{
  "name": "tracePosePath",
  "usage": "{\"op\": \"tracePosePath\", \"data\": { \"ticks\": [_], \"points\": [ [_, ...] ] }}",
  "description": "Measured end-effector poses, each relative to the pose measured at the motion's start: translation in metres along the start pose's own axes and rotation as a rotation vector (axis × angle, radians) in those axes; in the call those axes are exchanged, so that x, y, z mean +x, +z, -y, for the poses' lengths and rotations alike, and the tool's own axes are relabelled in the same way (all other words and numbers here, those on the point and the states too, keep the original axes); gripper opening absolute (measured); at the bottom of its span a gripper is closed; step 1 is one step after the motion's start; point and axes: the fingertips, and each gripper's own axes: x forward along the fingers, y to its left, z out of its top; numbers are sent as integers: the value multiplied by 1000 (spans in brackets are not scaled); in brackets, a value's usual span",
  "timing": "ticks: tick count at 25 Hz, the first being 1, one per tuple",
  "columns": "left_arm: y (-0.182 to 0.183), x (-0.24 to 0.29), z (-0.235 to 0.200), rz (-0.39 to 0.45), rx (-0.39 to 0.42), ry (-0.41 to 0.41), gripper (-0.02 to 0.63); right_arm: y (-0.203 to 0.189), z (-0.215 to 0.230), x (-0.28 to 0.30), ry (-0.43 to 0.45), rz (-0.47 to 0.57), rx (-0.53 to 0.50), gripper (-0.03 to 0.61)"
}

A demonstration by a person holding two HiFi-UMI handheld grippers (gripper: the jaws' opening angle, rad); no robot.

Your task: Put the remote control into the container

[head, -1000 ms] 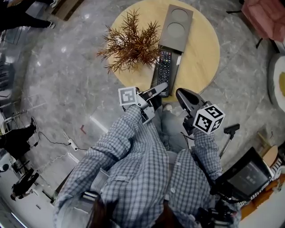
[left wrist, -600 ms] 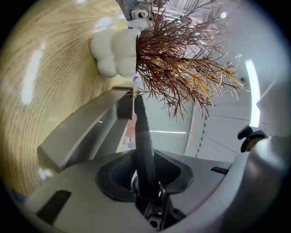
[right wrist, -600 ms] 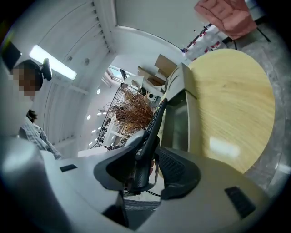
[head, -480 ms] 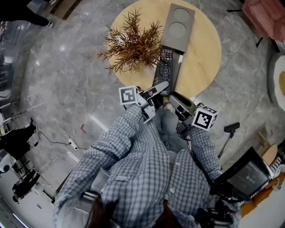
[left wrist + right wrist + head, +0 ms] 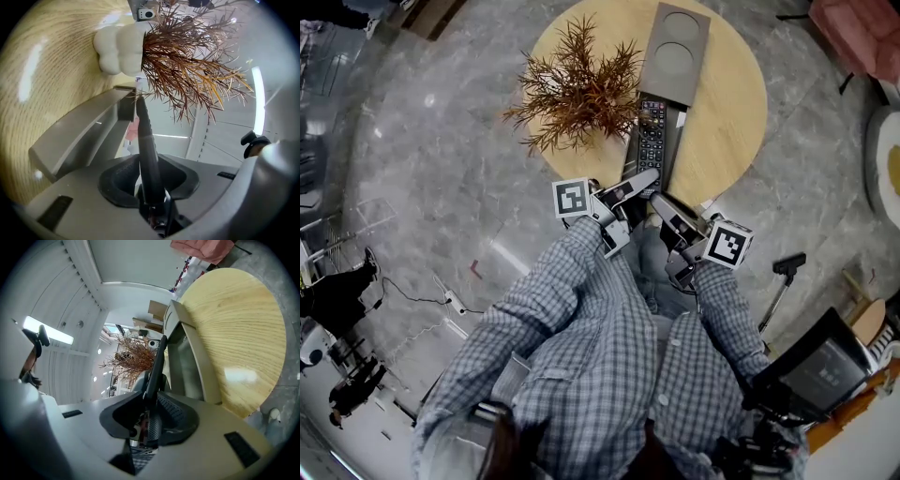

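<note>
A black remote control (image 5: 652, 141) lies on the round wooden table (image 5: 727, 122), its far end inside the long grey container (image 5: 675, 56) and its near end sticking out towards me. My left gripper (image 5: 636, 187) is shut on that near end; in the left gripper view the remote (image 5: 146, 140) runs edge-on from the jaws to the container (image 5: 84, 136). My right gripper (image 5: 664, 208) is beside it at the same end. Its jaws are closing with the remote (image 5: 157, 366) between them, and a gap still shows by one pad.
A dried brown plant (image 5: 577, 84) in a white lumpy vase (image 5: 119, 47) stands on the table just left of the container. A pink seat (image 5: 862, 28) is at the far right, and a black device (image 5: 820, 370) sits by my right side on the marble floor.
My right gripper has moved left and forward from beside the table to the remote's near end, and its jaws now stand around it. The left gripper and remote have stayed put.
</note>
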Motion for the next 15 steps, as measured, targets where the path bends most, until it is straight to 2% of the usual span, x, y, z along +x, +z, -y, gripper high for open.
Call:
{"op": "tracePosePath", "data": {
  "ticks": [7, 15],
  "points": [
    [2, -1, 5, 12, 19, -45, 118, 5, -5, 0, 5, 37, 83, 97],
    [-1, 2, 3, -28, 109, 6, 147, 12, -3, -4, -12, 72, 115, 97]
  ]
}}
